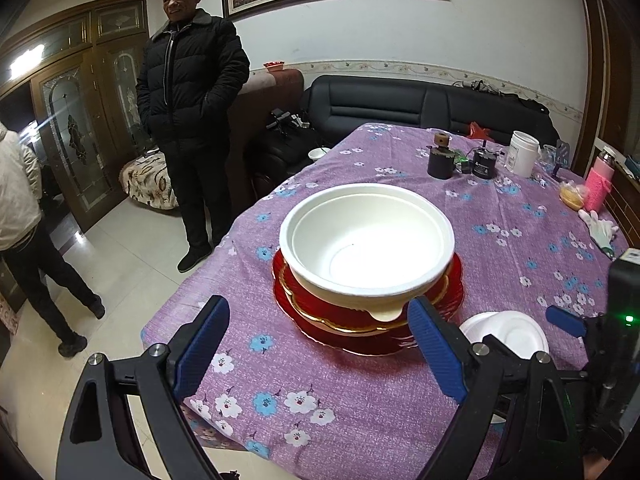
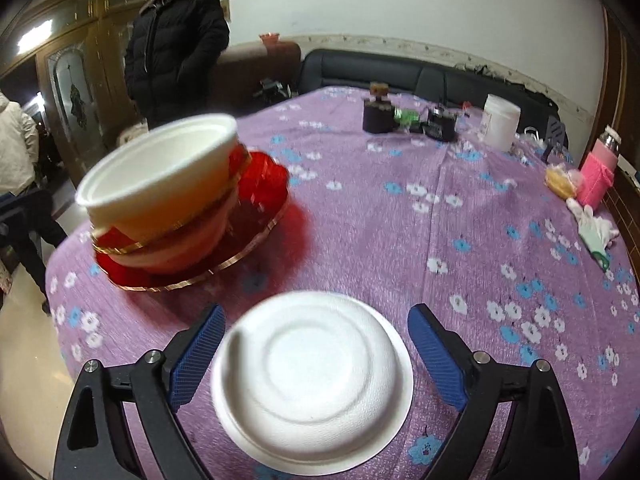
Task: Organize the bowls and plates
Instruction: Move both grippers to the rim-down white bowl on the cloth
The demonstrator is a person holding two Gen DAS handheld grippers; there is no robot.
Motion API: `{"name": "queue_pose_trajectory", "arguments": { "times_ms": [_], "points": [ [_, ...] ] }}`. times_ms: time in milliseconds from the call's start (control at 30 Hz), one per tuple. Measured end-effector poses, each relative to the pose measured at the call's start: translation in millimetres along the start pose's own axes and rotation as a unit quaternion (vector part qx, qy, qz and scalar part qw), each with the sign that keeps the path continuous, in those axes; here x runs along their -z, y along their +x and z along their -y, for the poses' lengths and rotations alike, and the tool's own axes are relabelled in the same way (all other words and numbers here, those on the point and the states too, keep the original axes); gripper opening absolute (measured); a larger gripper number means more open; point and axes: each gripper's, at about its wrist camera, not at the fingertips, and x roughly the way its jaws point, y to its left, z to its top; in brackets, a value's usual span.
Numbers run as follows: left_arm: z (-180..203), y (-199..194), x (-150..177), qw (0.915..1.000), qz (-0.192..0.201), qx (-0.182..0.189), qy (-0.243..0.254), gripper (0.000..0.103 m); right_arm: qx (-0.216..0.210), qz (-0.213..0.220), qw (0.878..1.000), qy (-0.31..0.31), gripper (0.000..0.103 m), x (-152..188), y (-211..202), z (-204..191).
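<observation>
A large white bowl point(image 1: 366, 240) sits on a stack of red gold-rimmed plates point(image 1: 360, 332) on the purple flowered tablecloth point(image 1: 320, 400). My left gripper point(image 1: 316, 344) is open and empty, just in front of the stack. The stack also shows at the left of the right wrist view, with the white bowl point(image 2: 160, 172) on the red plates point(image 2: 192, 264). A small white bowl point(image 2: 312, 380) lies upside down on the cloth between the open fingers of my right gripper point(image 2: 316, 352), and it also shows in the left wrist view point(image 1: 508, 332).
At the far end of the table stand a dark jar point(image 1: 440, 160), a white tub point(image 1: 522, 154), a pink bottle point(image 1: 600, 180) and a white glove point(image 1: 600, 230). A man in a black coat point(image 1: 192, 92) stands left of the table. A black sofa point(image 1: 400, 100) is behind.
</observation>
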Motion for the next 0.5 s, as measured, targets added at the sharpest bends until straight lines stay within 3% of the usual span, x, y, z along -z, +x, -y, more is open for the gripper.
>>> {"name": "queue_pose_trajectory", "arguments": {
  "times_ms": [133,200,267,367,500],
  "points": [
    [1,3,2,1.0,-0.005,0.007,-0.001,0.09,-0.01,-0.007,1.0,0.019,0.096,2,6,8],
    [-1,-2,3,0.9997,0.011,0.021,-0.012,0.09,-0.008,0.007,0.999,0.034,0.096,1,0,11],
    [-6,-16,3,0.9981,0.055,0.008,-0.025,0.09,-0.019,0.033,0.998,0.053,0.096,0,-15,15],
    [-10,-47,3,0.9884,0.144,-0.027,-0.042,0.103,-0.033,0.066,0.996,0.059,0.096,-5,-35,11],
    [-15,-62,4,0.98,0.19,-0.035,-0.05,0.103,-0.023,0.098,0.994,0.049,0.096,-7,-49,1]
  ]
}}
